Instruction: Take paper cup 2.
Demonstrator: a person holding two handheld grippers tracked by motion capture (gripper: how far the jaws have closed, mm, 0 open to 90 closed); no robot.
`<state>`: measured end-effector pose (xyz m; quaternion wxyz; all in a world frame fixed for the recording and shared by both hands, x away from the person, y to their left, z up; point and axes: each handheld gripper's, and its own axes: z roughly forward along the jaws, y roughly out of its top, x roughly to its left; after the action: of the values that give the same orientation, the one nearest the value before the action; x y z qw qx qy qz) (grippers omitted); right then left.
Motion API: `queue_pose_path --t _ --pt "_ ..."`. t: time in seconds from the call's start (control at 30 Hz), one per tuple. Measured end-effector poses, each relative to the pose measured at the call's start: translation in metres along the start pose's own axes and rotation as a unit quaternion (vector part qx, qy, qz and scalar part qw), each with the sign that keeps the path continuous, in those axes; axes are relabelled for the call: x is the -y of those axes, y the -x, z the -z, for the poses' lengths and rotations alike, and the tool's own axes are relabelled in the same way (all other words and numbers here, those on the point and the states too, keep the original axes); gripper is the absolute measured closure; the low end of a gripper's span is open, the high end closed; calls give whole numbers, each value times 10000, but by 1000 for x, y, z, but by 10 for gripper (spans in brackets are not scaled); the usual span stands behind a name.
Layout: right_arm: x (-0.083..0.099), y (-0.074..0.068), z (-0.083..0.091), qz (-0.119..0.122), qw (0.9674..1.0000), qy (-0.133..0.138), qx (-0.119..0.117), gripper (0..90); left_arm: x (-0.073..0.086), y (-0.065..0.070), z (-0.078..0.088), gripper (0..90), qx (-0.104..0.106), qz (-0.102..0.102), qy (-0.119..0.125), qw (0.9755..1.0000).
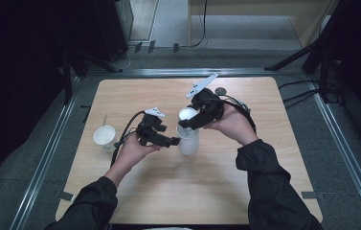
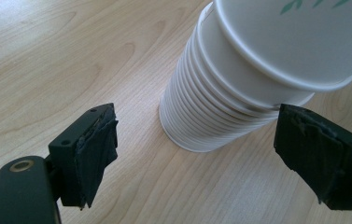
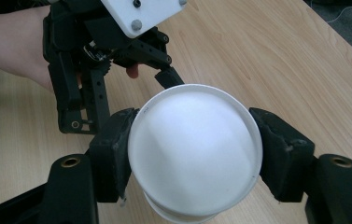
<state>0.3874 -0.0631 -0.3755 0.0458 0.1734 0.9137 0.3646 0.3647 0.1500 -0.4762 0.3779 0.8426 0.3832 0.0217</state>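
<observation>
A stack of upturned white paper cups [image 1: 188, 143] stands rim-down at the table's middle. My right gripper [image 1: 189, 120] is shut on the top cup [image 1: 187, 114], which tilts, partly off the stack. The right gripper view looks onto that cup's round base [image 3: 194, 149], with a black pad [image 3: 115, 149] pressed on each side. My left gripper [image 1: 172, 141] is open, just left of the stack. In the left gripper view its fingers [image 2: 94, 144] straddle the lower stack [image 2: 211, 107] without touching. The tilted cup [image 2: 285, 42] with green print is above.
A single white cup [image 1: 105, 136] stands at the table's left side, with a thin stick [image 1: 104, 120] beyond it. A small grey disc [image 1: 220, 90] lies near the far edge. Bare wood [image 1: 183, 191] lies in front of the stack.
</observation>
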Motion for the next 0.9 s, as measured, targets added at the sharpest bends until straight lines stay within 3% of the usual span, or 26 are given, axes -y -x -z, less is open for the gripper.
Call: queue_pose_path --t 0.63,0.73,0.9 --pt "-18 -13 35 38 9996 228 170 358 0 -1 -1 136 54 63 -56 9999" --pt "-19 -13 40 -64 9995 252 195 358 0 -2 0 136 36 44 -60 10000" --pt "-23 -16 57 -68 9988 448 193 359 0 -1 0 136 38 38 -45 10000"
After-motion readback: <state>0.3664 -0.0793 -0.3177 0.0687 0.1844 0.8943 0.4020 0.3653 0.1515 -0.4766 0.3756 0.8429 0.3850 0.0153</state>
